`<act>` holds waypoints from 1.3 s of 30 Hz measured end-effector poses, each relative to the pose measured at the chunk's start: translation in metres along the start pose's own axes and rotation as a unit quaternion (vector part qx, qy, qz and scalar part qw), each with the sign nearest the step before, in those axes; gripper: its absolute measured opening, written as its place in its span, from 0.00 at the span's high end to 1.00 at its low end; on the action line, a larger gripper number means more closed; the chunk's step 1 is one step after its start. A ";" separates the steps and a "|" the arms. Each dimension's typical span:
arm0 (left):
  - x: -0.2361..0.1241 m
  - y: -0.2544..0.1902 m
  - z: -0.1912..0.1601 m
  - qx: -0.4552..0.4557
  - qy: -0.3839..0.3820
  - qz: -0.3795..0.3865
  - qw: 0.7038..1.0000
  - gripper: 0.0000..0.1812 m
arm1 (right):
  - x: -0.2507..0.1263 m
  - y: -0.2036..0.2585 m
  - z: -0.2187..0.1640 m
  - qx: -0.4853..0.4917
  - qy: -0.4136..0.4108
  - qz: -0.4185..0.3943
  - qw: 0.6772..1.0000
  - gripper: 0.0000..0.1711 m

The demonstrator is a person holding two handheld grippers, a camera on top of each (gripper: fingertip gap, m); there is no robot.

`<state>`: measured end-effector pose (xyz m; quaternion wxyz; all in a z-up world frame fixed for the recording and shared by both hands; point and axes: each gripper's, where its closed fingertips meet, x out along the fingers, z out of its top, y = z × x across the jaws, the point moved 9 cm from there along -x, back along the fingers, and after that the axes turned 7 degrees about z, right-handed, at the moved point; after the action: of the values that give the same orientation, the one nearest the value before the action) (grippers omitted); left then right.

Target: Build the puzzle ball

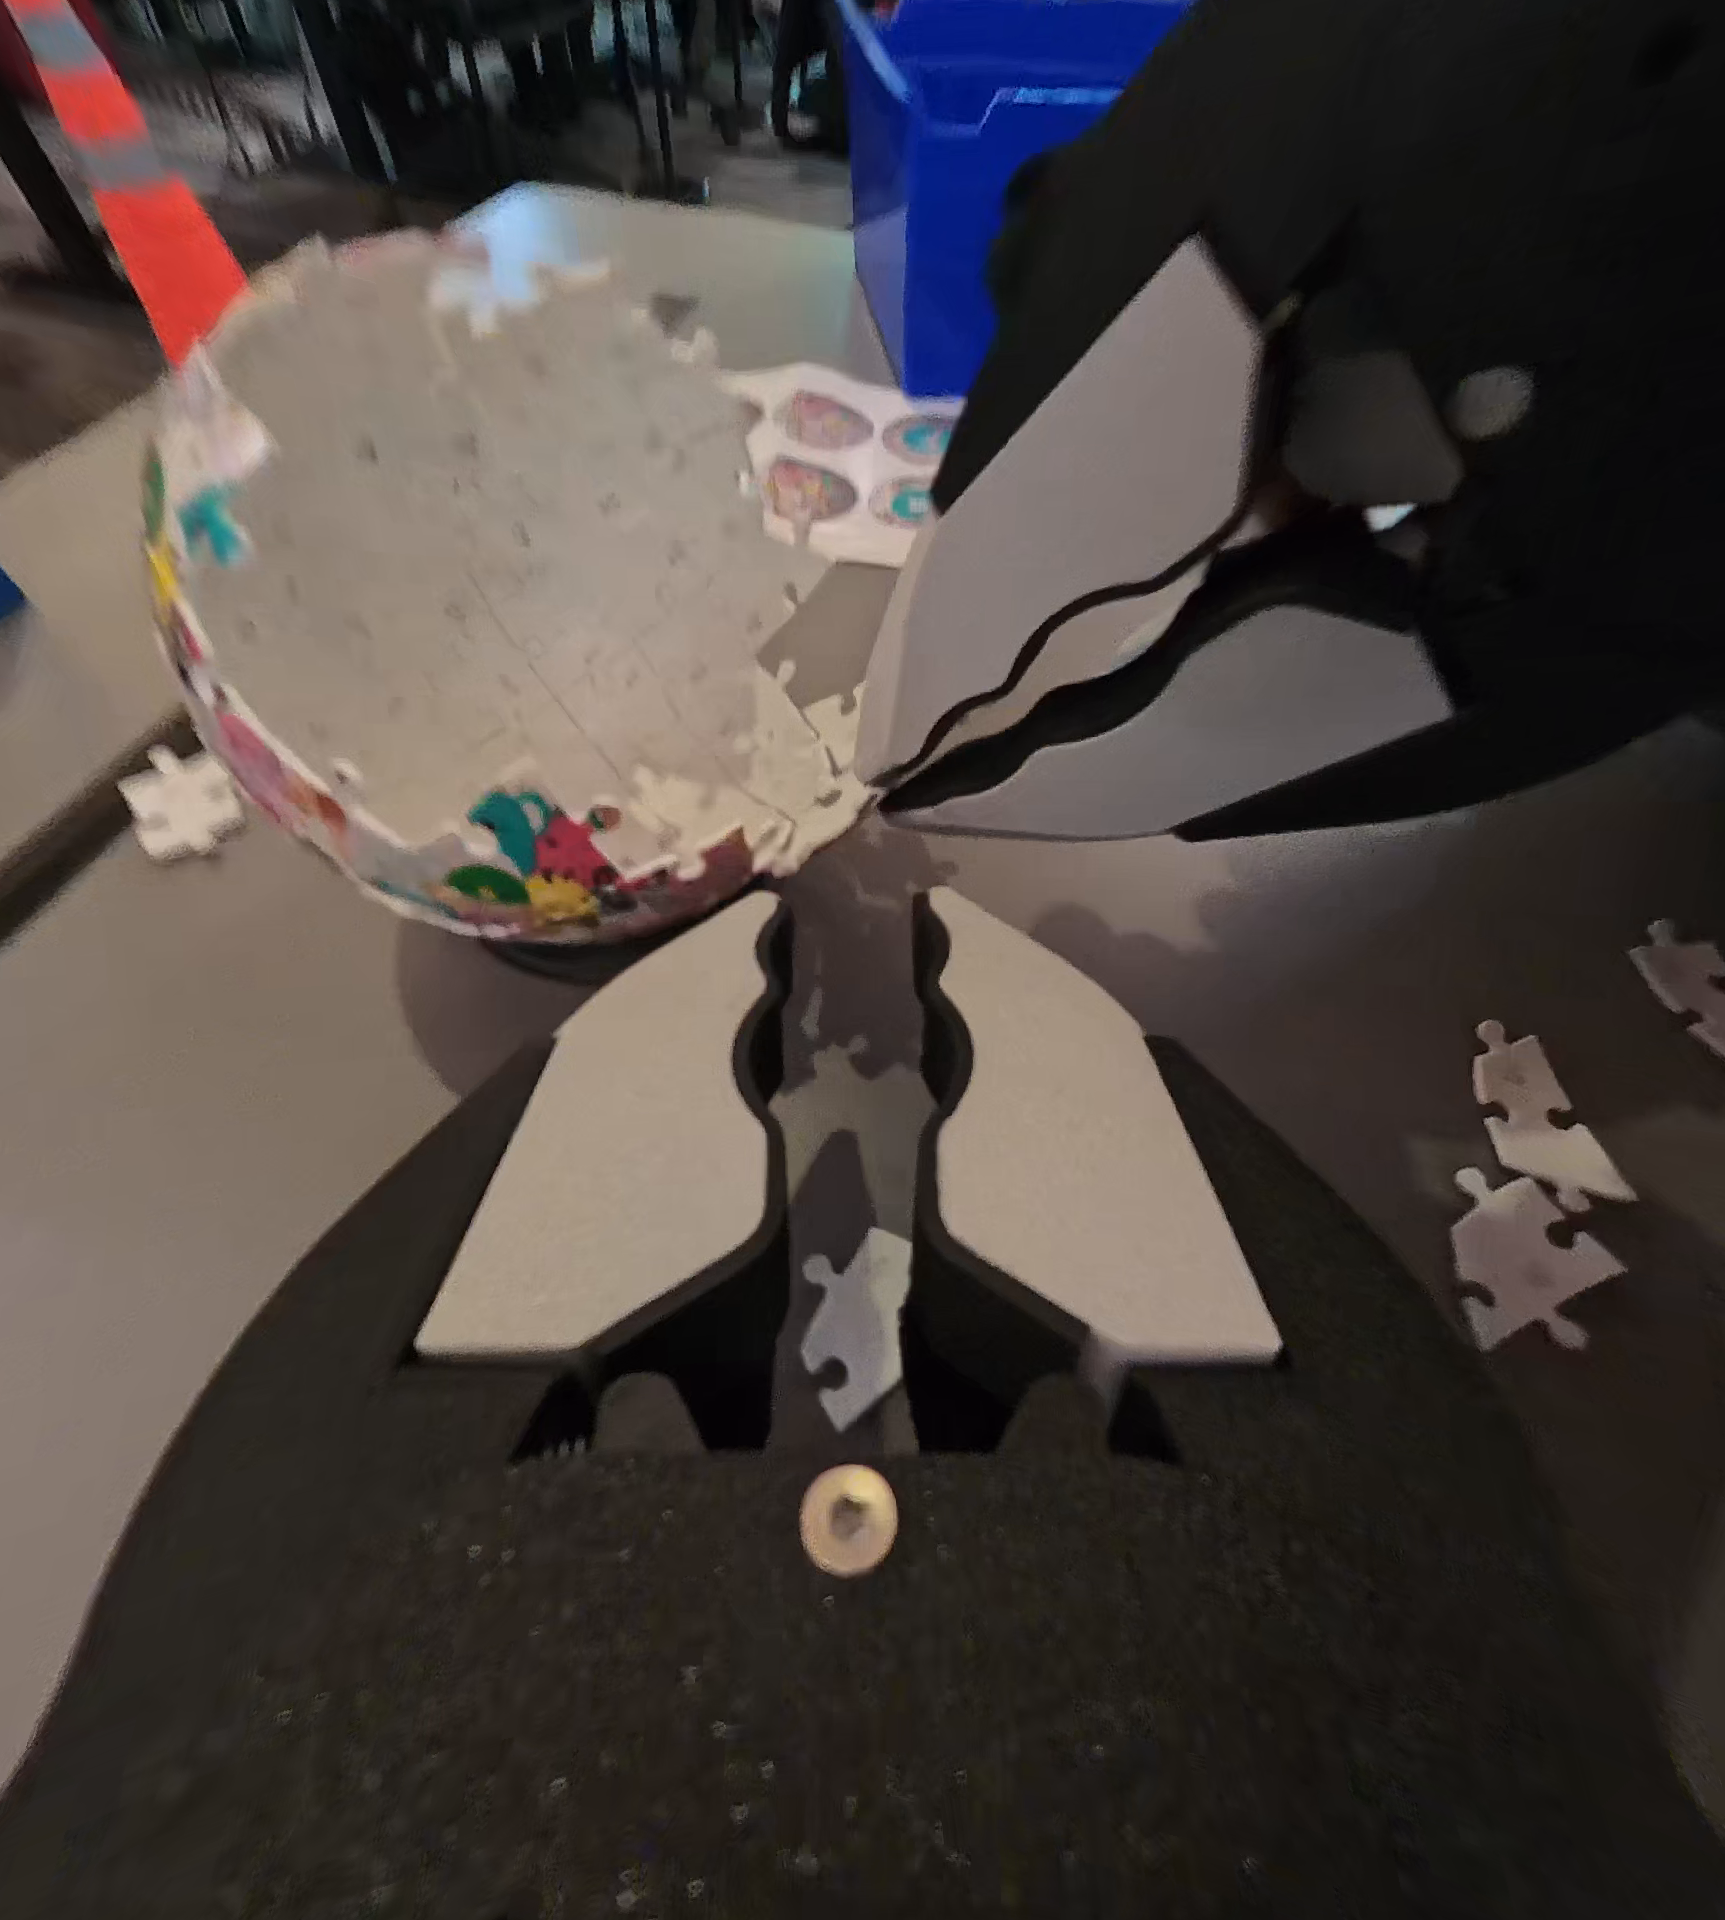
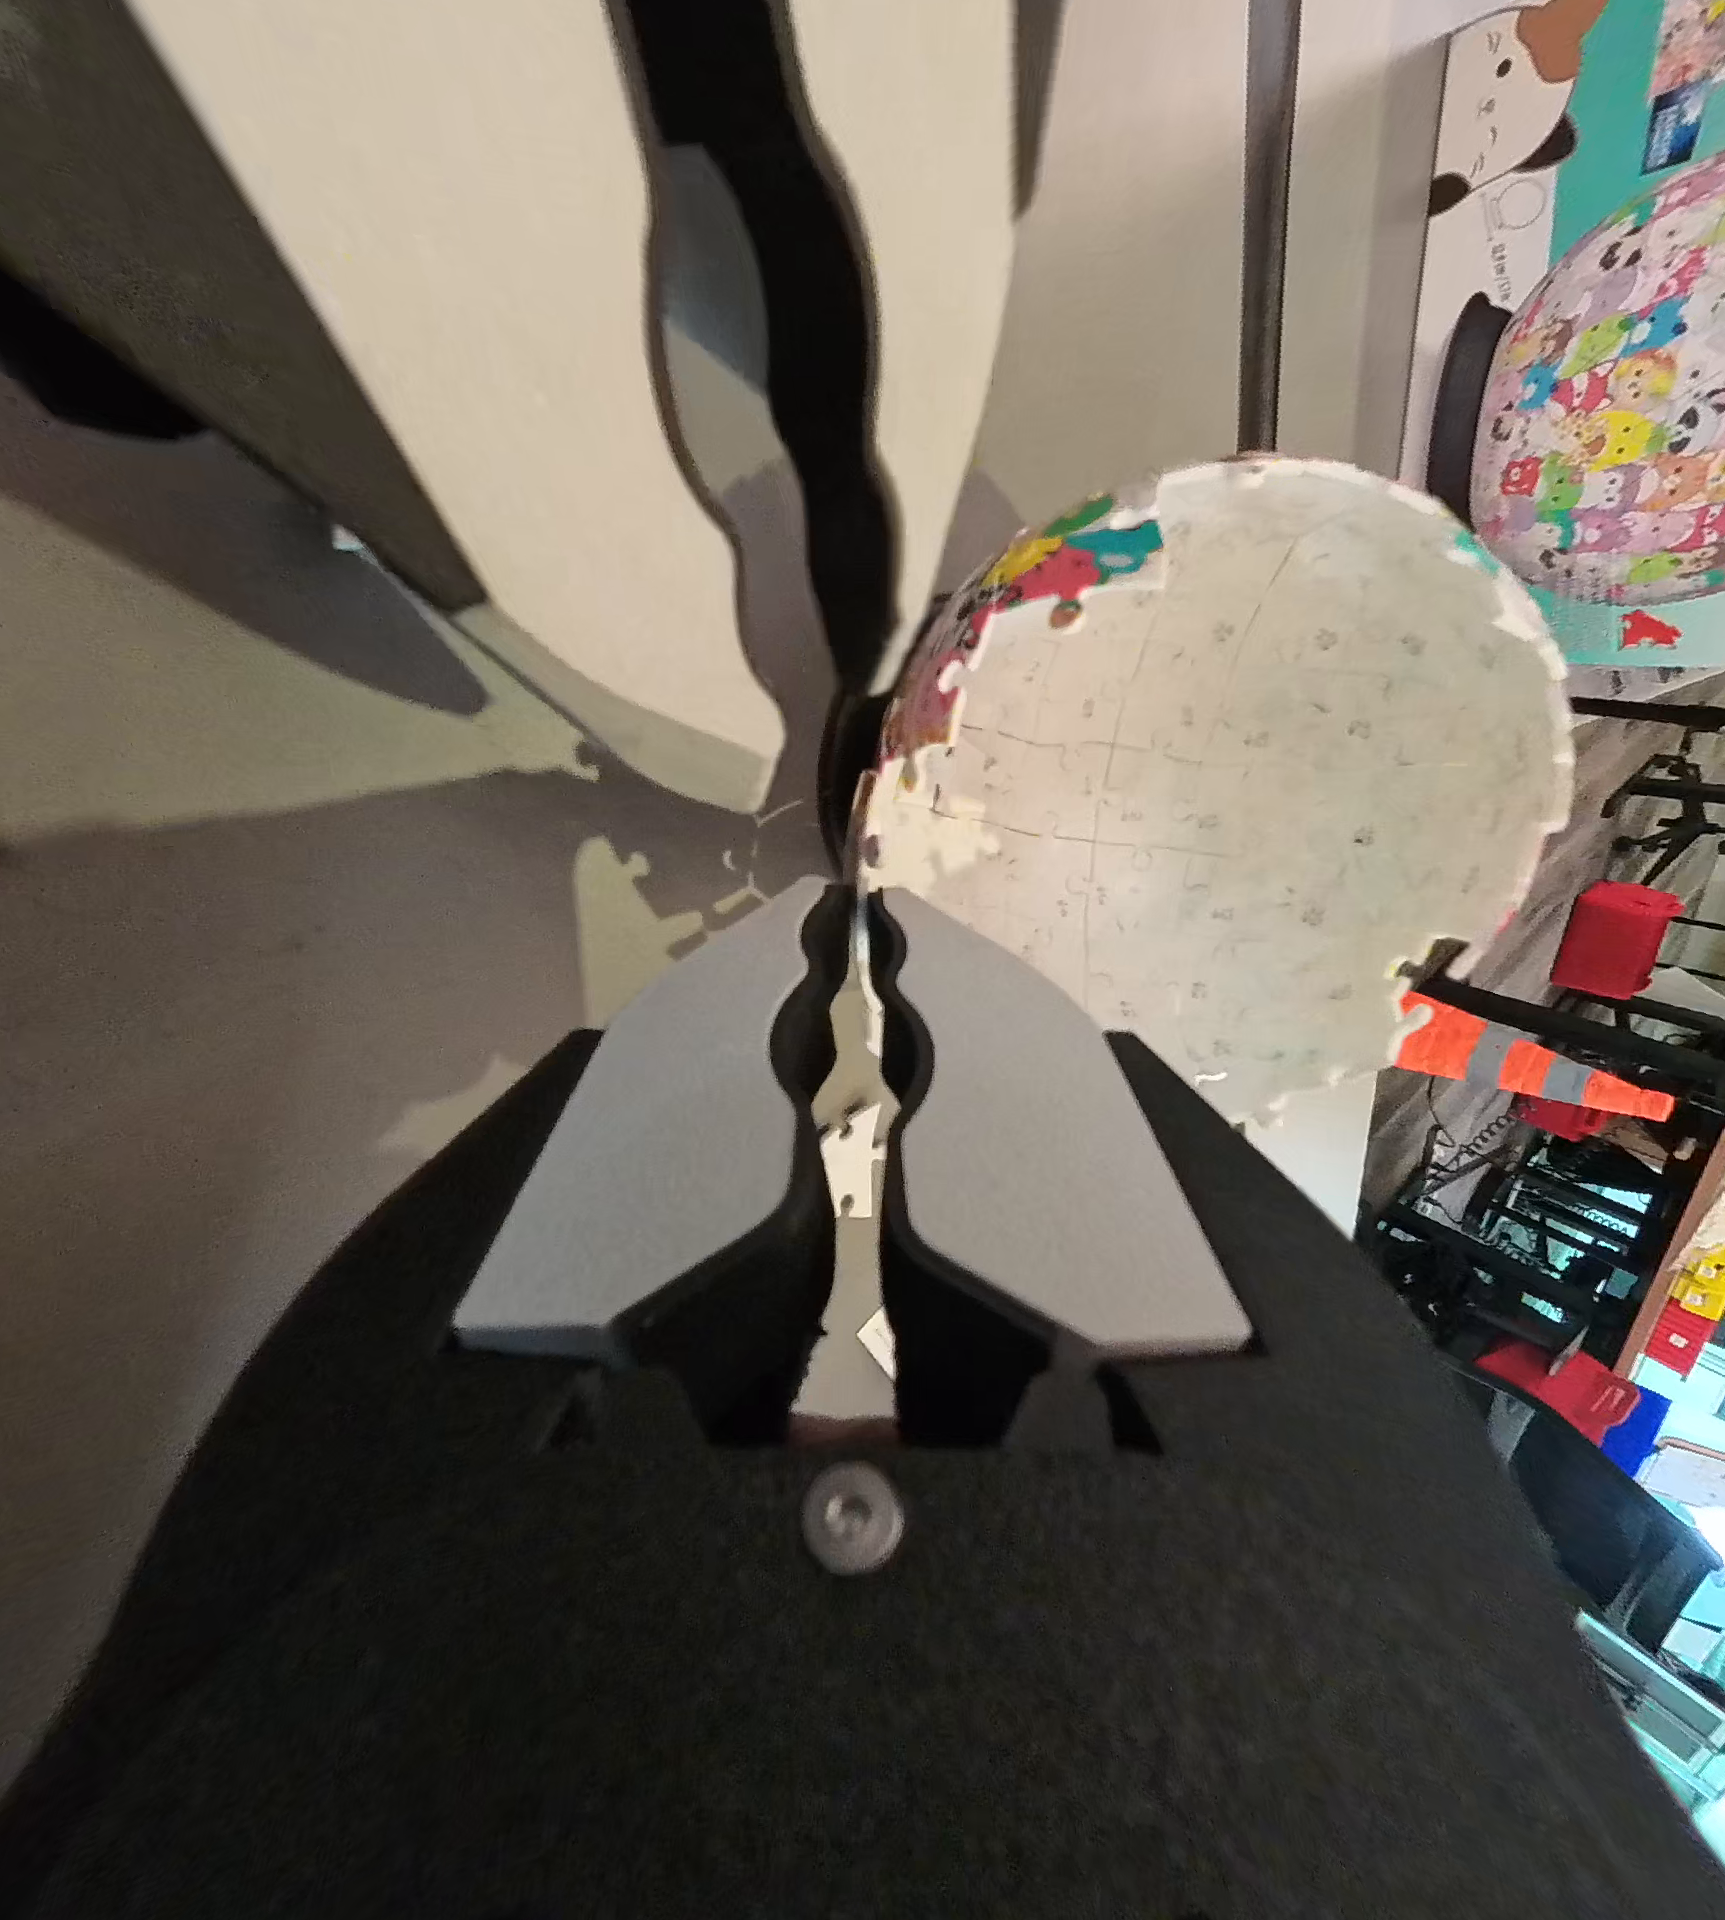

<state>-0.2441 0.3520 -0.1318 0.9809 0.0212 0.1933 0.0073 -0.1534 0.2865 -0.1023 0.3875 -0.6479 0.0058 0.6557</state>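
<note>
The puzzle ball (image 1: 484, 582) is a half-built shell on a dark stand (image 1: 546, 951); its white inside faces me and its colourful outside shows at the lower edge. It also shows in the right wrist view (image 2: 1222, 790). My right gripper (image 1: 879, 800) comes in from the right and is shut on a white piece (image 1: 837, 800) at the shell's near rim; in its own view its tips (image 2: 856, 914) meet at that rim. My left gripper (image 1: 856, 914) is slightly open and empty, just below the rim; it shows from above in the right wrist view (image 2: 842, 696).
Loose white pieces lie on the grey table (image 1: 162, 1143): three at the right (image 1: 1528, 1262), one at the left (image 1: 183, 800), one under my left gripper (image 1: 858, 1320). A printed sheet (image 1: 837, 457) and a blue bin (image 1: 951, 187) stand behind. The puzzle box (image 2: 1668, 364) is beside the ball. My left and right fingertips are right by each other.
</note>
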 end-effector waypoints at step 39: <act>0.046 0.002 0.045 0.207 0.159 -0.028 0.965 0.90 | 0.012 -0.015 -0.044 -0.103 -0.123 -0.062 0.985 0.98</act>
<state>-0.1843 0.3533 -0.1075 0.9114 0.2171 0.3448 -0.0574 -0.1066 0.2801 -0.1119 0.3562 -0.5983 -0.1494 0.7020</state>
